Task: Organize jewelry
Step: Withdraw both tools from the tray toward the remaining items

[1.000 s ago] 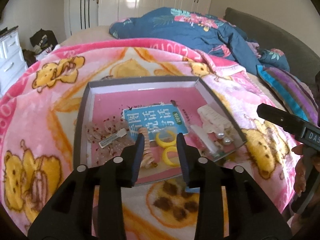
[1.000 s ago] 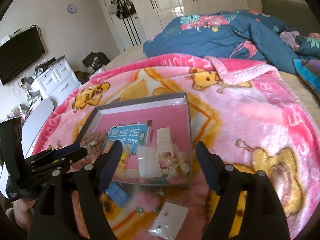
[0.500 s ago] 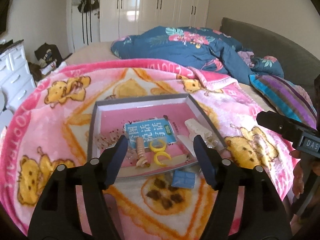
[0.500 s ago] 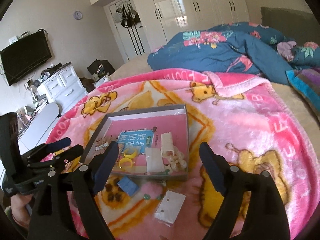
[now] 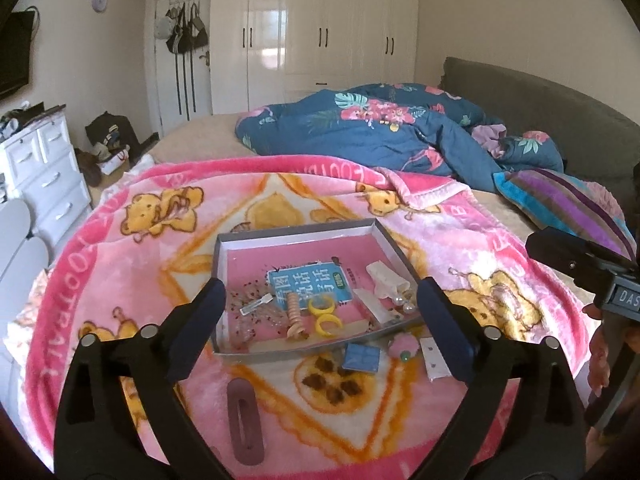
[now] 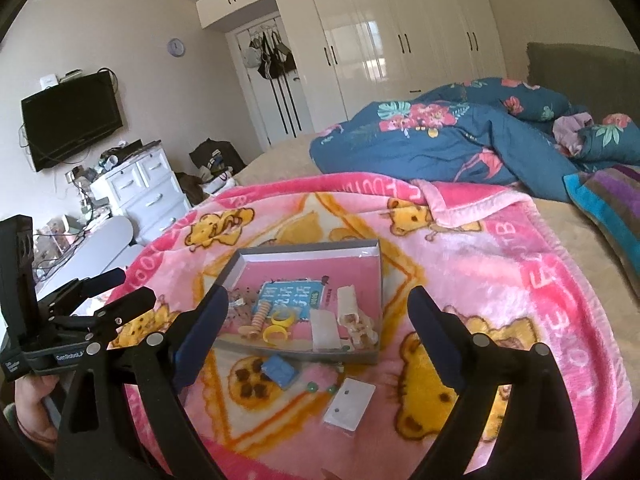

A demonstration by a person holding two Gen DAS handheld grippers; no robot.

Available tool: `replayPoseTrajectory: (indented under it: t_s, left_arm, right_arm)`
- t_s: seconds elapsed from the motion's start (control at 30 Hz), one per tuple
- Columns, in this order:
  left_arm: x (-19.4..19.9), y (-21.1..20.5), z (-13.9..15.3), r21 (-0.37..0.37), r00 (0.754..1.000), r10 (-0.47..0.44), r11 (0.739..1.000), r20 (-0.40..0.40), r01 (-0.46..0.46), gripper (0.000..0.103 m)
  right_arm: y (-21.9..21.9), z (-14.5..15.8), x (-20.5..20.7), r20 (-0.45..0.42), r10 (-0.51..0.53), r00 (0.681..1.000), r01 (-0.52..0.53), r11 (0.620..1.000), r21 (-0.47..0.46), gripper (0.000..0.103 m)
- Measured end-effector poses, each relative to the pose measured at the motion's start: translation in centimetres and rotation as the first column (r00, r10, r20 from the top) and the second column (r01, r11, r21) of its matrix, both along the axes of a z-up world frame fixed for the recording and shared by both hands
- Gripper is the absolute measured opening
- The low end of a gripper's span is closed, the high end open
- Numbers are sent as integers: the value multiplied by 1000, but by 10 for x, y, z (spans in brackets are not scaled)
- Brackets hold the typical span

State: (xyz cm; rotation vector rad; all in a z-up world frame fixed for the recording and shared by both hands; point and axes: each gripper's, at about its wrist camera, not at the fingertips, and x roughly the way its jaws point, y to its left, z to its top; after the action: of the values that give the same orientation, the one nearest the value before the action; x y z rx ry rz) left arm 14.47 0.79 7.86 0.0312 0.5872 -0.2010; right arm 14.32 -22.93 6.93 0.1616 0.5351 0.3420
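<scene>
Jaws on both grippers have just been opening, and nothing is sitting between them. The left gripper (image 5: 320, 304) is spreading wide, where a second ago it was nearly closed low over the box (image 5: 256, 238), just above the yellow rings (image 5: 325, 312) and the beige clip (image 5: 295, 316). The right gripper (image 6: 318, 312) is likewise released and empty. Both views are now taking in much more of the bed than before, so both hands are pulling up and away from the box.

Inside the box, the rings and beige clip are lying near the front edge, with a teal card (image 5: 310, 286) behind them, a beaded piece (image 5: 250, 312) toward the left wall and pearls (image 5: 404, 304) by the right wall.

Several pieces are still lying on the blanket (image 5: 132, 280) outside the box: a blue square (image 5: 361, 358) just off the front edge, a pink flower (image 5: 403, 345) and a white earring card (image 5: 434, 358) near the front right corner, and a dark pink hair clip (image 5: 245, 420) well in front, toward the left.

That reads as a drop-off just finished, with the sorting only partly done; one of those loose pieces looks like the next pick.
</scene>
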Motion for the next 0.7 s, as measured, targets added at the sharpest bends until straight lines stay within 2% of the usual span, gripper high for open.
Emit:
replayPoseTrajectory:
  t_s: [0.43,0.7]
  left_arm:
    - [-37,-1,14,26,999,31,999,30,-31,93]
    - [-53,4,13,32,999,44,998,28,-45,93]
  right_arm:
    - [-6,20,-40,45,18,999,-17,1000,-10,91]
    - [-3,19,-58,50,38,998,-37,999,-30,91]
